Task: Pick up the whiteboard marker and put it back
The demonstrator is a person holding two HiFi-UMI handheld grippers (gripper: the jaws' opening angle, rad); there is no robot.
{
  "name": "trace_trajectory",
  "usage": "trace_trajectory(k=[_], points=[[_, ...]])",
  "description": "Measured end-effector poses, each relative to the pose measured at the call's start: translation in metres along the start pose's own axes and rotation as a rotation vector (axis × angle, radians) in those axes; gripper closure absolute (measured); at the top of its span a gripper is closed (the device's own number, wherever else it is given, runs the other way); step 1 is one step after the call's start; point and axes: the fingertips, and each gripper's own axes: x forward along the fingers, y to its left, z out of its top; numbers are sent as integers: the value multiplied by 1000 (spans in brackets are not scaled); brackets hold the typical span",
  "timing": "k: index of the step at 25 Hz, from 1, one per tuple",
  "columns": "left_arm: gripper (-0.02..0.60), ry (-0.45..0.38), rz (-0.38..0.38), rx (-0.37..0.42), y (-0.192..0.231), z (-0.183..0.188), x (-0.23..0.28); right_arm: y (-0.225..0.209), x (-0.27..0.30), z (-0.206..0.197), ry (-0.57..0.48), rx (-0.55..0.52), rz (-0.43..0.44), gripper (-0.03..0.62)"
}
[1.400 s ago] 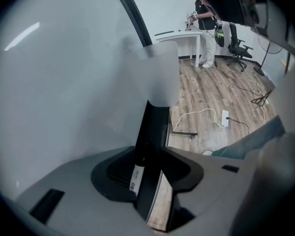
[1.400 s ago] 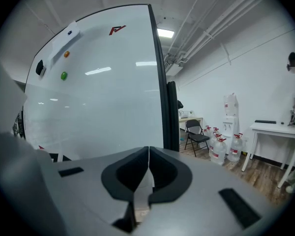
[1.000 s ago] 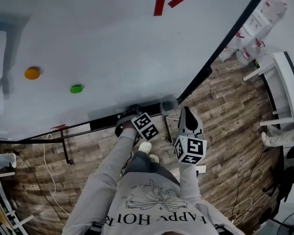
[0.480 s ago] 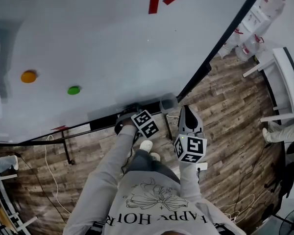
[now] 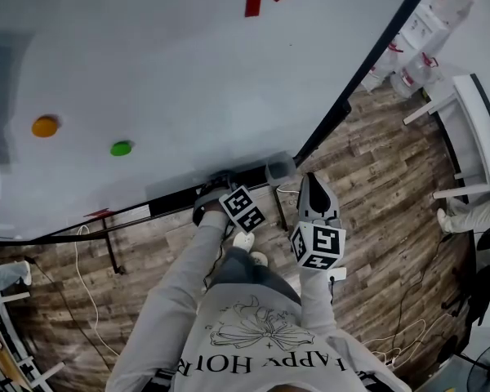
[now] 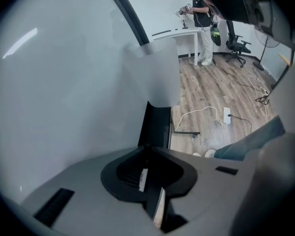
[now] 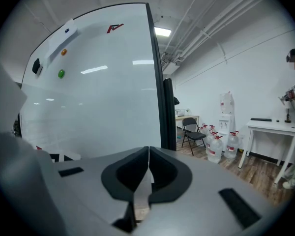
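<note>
In the head view my left gripper (image 5: 215,189) points down into the black tray (image 5: 167,205) along the whiteboard's (image 5: 188,72) lower edge. In the left gripper view its jaws (image 6: 146,149) are closing. A dark, slim whiteboard marker with a white label (image 6: 143,180) sits between them, and the pads seem to press on it. A translucent holder (image 6: 155,75) hangs at the tray's right end, just beyond the jaws. My right gripper (image 5: 309,181) hovers over the floor to the right of the tray, shut (image 7: 148,149) with nothing in it.
Orange (image 5: 44,126) and green (image 5: 121,148) magnets stick to the board. Water bottles (image 5: 416,72) and a white table (image 5: 474,129) stand at the right. A cable (image 5: 82,292) trails over the wooden floor. A person (image 6: 202,18) stands at a far desk.
Both grippers keep their places at the tray and beside it; only the head view has shifted slightly.
</note>
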Motion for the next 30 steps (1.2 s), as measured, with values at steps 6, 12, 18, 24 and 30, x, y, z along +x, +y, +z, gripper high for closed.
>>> trace_trajectory(k=[6,12,18,24,30], points=[[560,-28,-19,-38,3,0,-5,2,-3,0,2,2,1,589],[575,-34,-20,-11,1,-5,-7,3,-4,0,3,1,2,589],[571,-33,-62,4,-7,-8,-7,6,-5,-1,3,-3,7,589],[464,-23,-37,8,-2,-5,-6,3,-8,-4,8,1,-1,589],[486,22,-18,52,-2,-6,0,-2,-10,-8,10,11,-13,589]])
